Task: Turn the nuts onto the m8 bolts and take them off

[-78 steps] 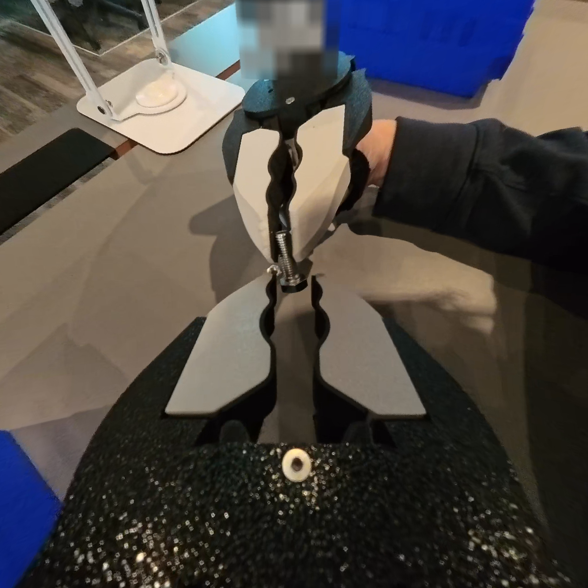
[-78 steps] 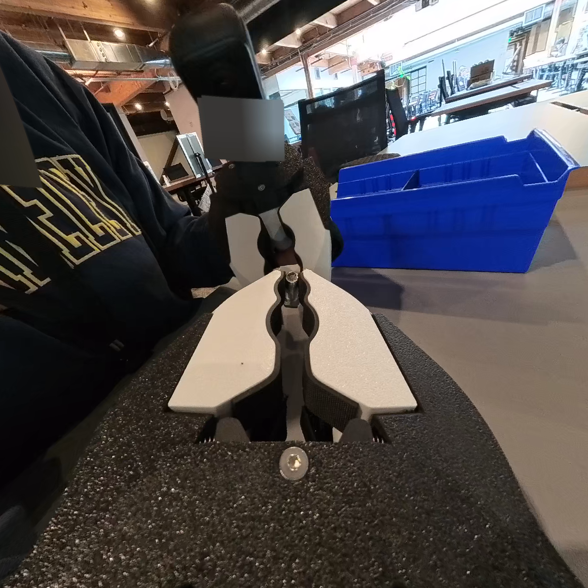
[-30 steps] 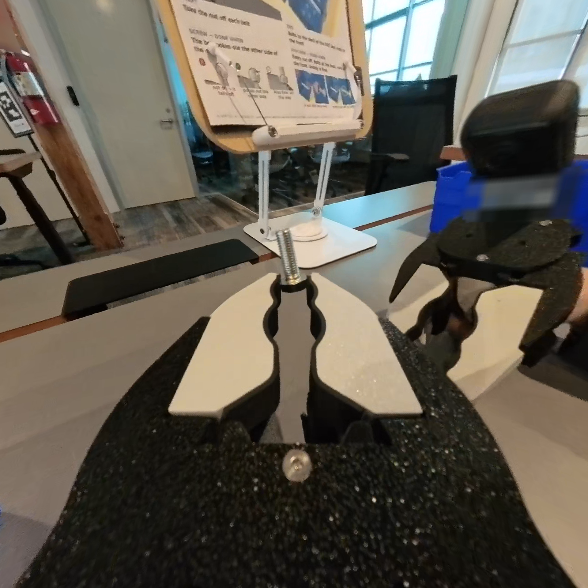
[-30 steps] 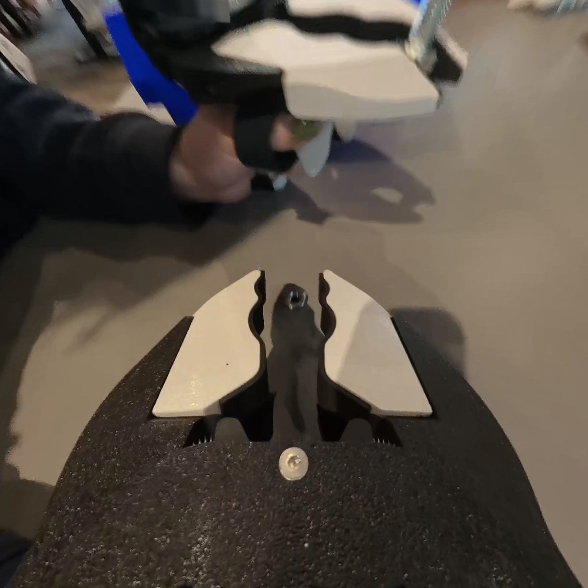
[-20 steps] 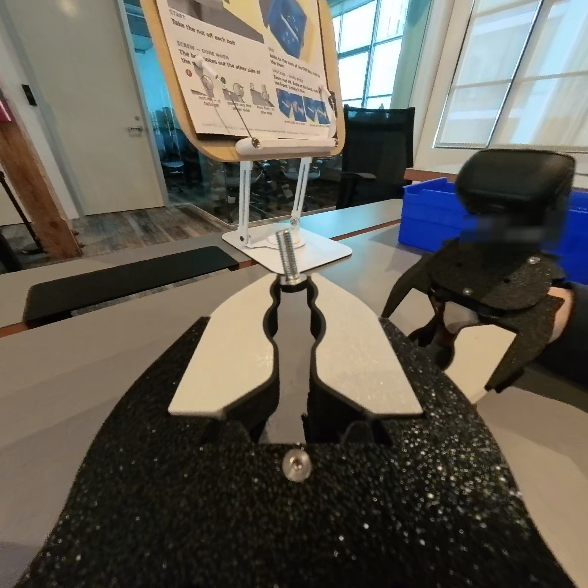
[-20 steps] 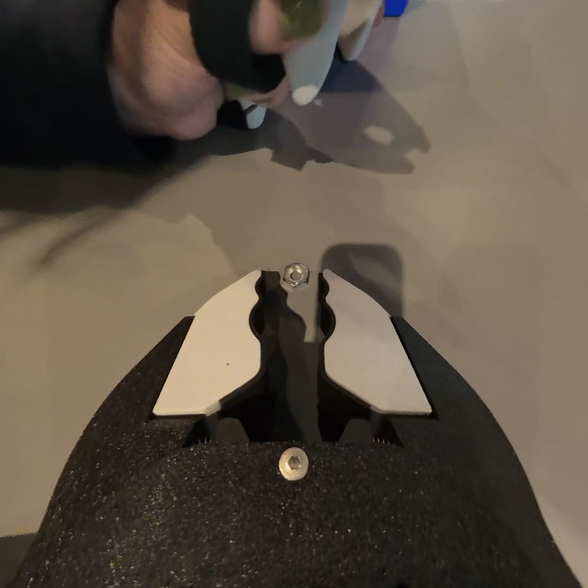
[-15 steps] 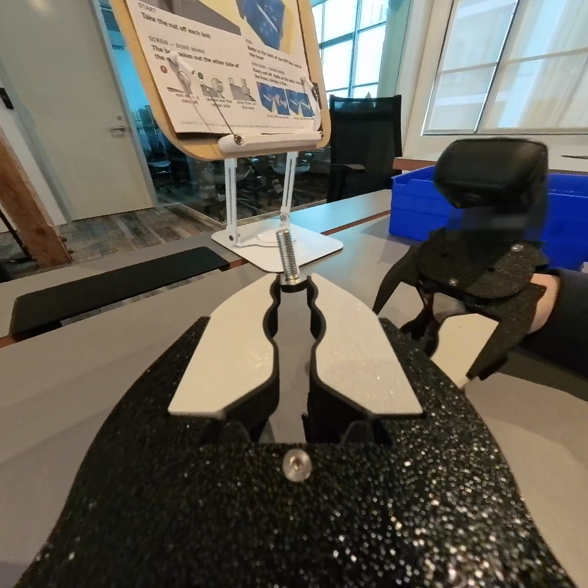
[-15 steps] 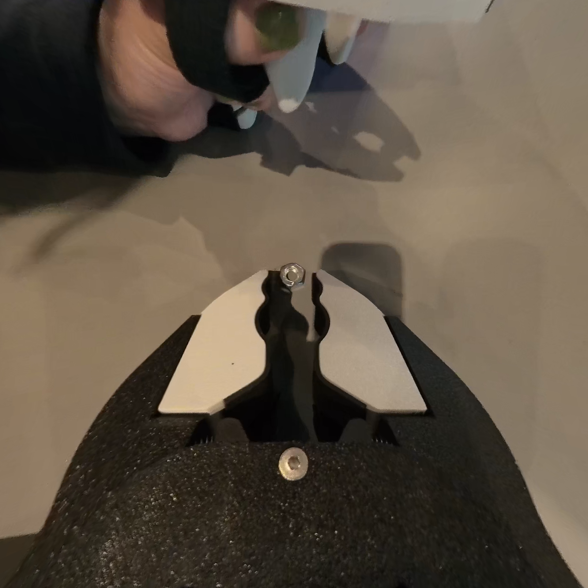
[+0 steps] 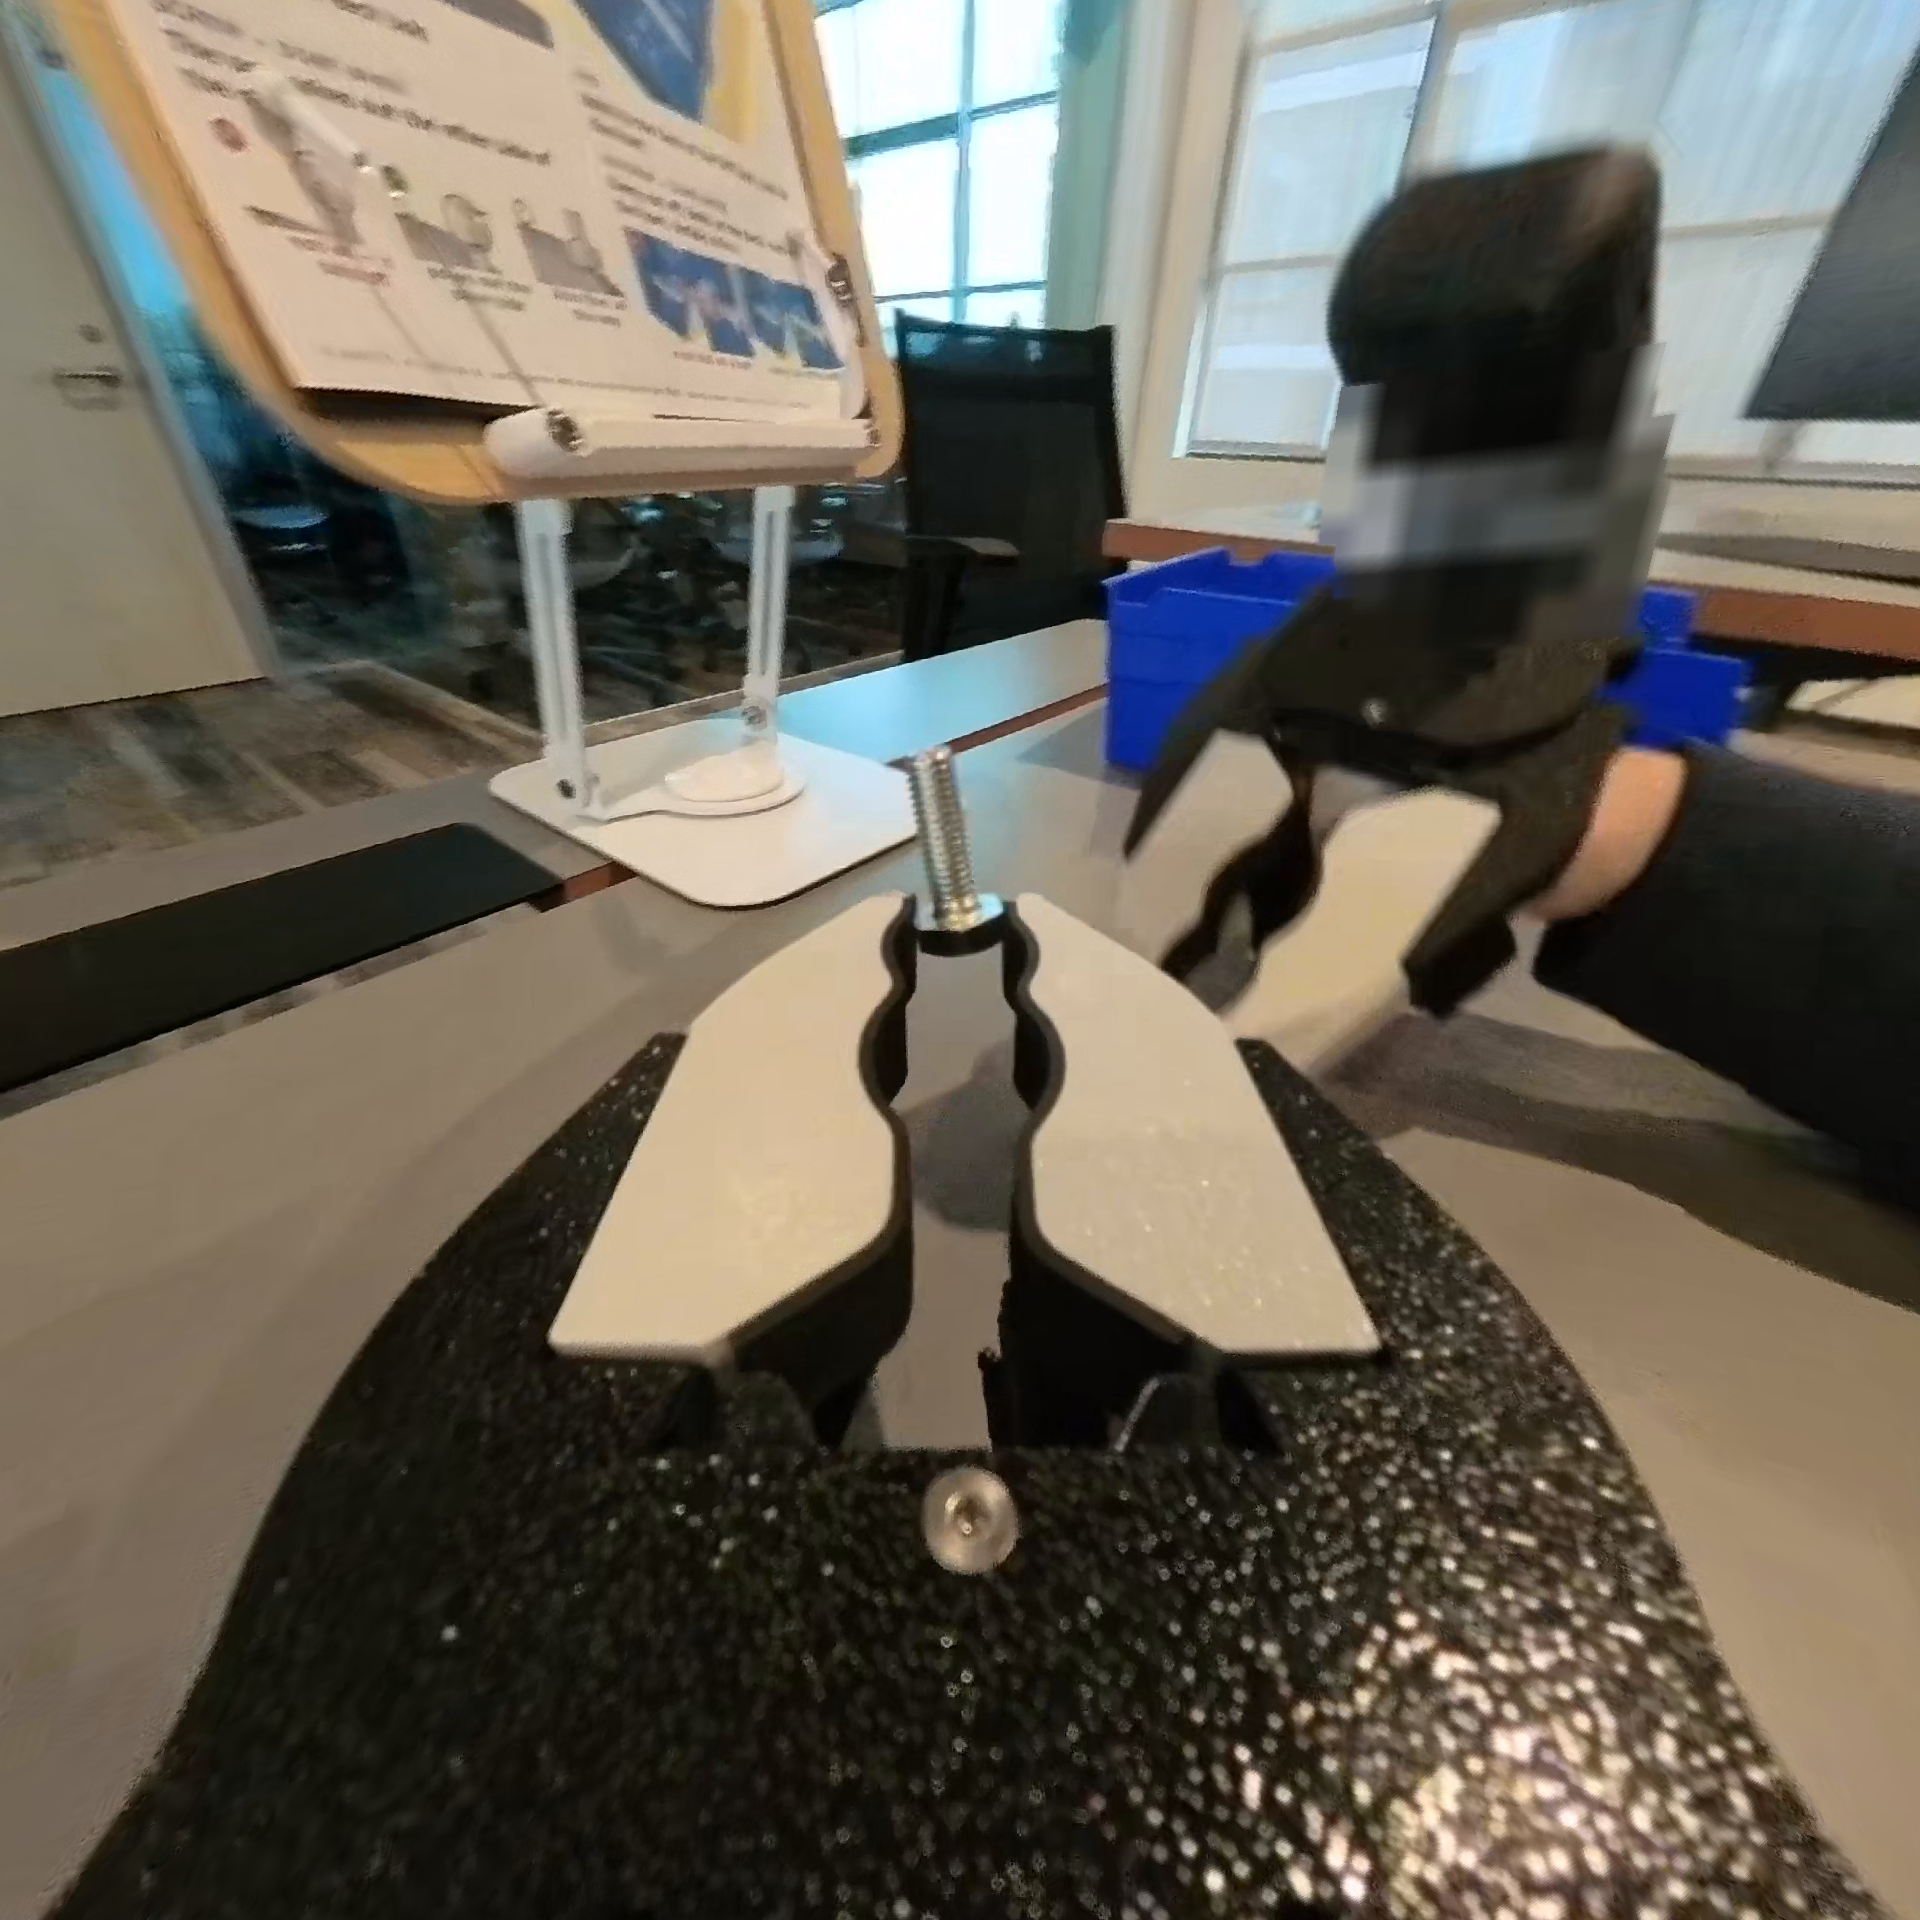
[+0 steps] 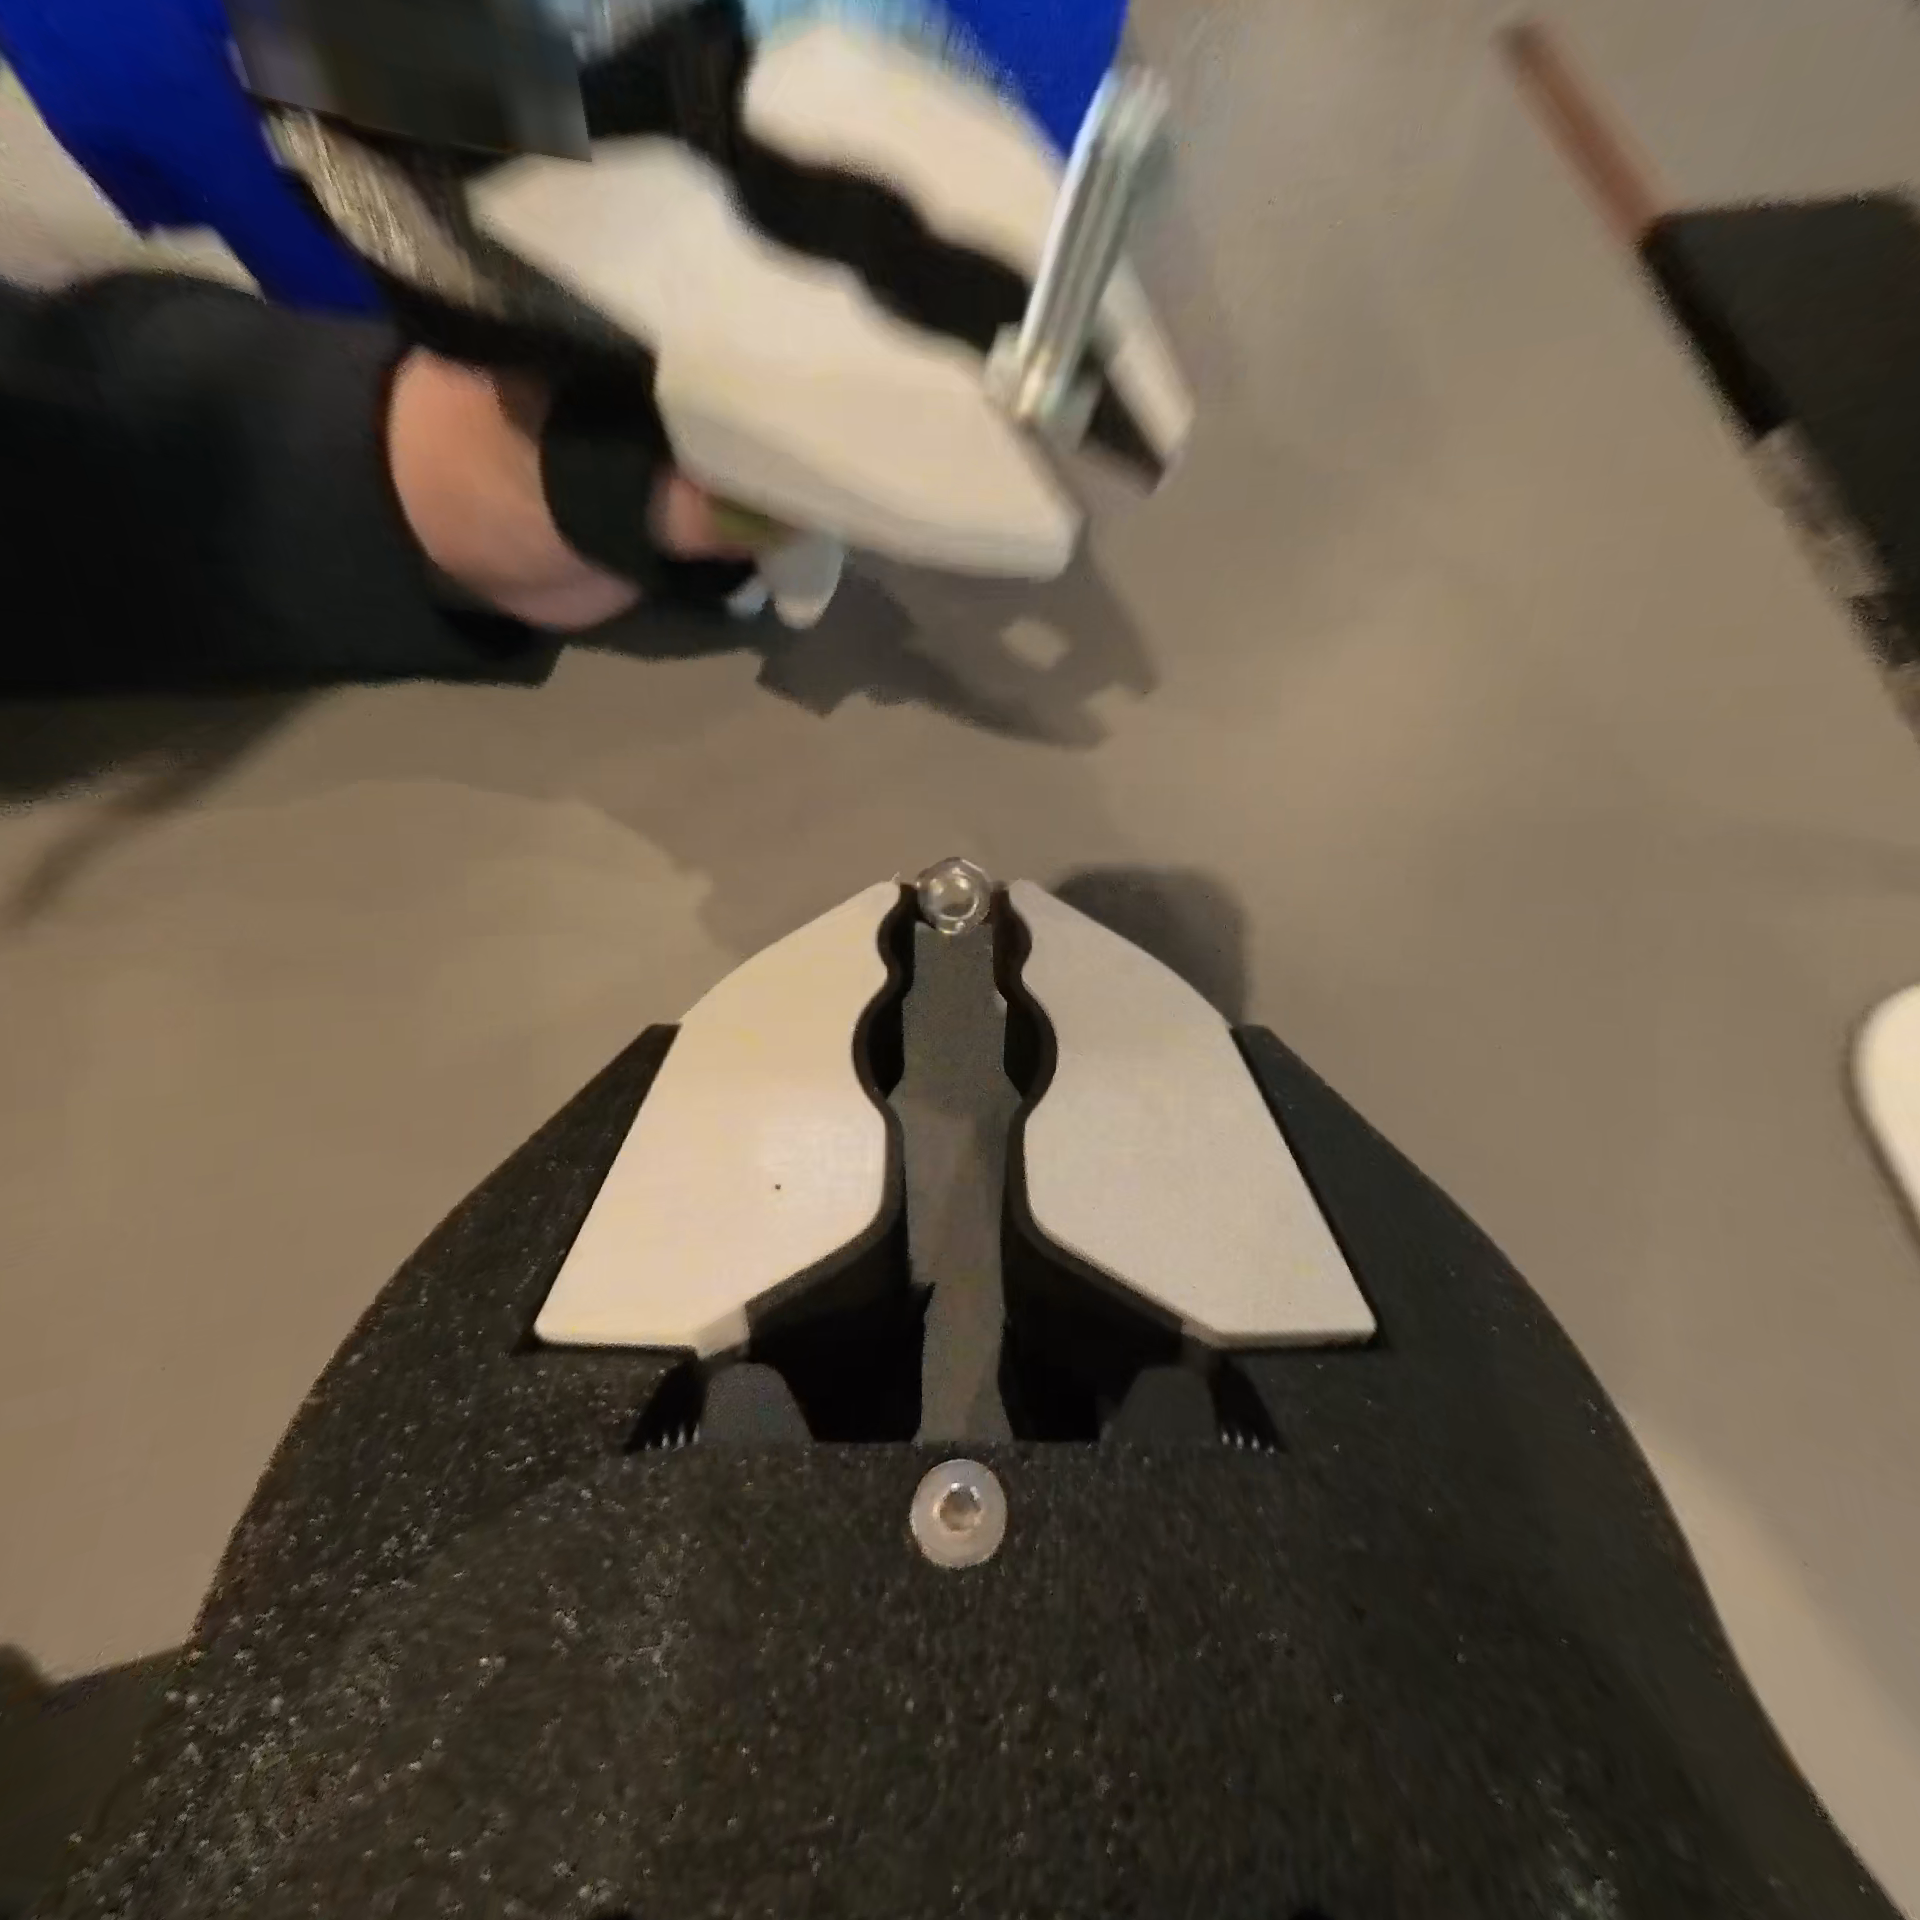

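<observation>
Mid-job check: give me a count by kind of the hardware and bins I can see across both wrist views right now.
Bolts: 1, the bolt clamped by its head in the left gripper
Nuts: 1, the nut between the fingertips of the right gripper
Blue bins: 1, the blue bin on the table
Total: 3

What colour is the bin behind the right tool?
Blue. The bin shows best in the left wrist view, behind the right tool.
</observation>
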A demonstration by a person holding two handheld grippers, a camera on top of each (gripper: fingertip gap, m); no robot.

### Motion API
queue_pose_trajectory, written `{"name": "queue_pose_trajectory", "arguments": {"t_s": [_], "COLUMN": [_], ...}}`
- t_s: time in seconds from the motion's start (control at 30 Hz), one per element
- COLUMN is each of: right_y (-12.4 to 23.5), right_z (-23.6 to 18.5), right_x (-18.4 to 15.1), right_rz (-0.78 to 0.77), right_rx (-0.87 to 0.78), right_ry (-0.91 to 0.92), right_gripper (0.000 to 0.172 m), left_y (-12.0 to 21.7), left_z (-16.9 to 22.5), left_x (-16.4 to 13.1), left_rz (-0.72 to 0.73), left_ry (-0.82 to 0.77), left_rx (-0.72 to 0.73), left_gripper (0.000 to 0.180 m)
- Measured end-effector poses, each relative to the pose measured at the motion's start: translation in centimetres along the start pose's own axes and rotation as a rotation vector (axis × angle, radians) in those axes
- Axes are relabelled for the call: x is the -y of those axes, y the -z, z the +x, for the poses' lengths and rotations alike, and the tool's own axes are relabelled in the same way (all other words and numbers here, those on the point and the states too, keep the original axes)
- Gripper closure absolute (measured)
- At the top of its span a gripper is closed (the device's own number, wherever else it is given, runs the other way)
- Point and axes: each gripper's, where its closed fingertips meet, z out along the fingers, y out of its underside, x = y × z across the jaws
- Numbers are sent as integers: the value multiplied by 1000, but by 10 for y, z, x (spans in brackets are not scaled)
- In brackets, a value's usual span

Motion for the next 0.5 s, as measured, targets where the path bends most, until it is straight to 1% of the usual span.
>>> {"name": "queue_pose_trajectory", "arguments": {"t_s": [0.13,0.2,0.23,0.37,0.5], "right_y": [45,64,70,74,73], "right_z": [-3,-14,-20,-31,-37], "right_x": [38,55,59,52,51], "right_rz": [162,228,236,119,102], "right_rx": [-37,-10,4,17,63], "right_ry": [14,45,62,90,81], "right_gripper": [158,158,158,158,158], "left_y": [-6,-8,-8,-6,-5], "left_z": [30,47,55,77,82], "left_x": [-2,-3,-4,-7,-7], "left_rz": [-3,1,-3,-19,-17], "left_ry": [-84,-104,-118,-170,-168], "left_rx": [-141,-226,-267,-379,-415], "left_gripper": [165,165,166,166,166]}}
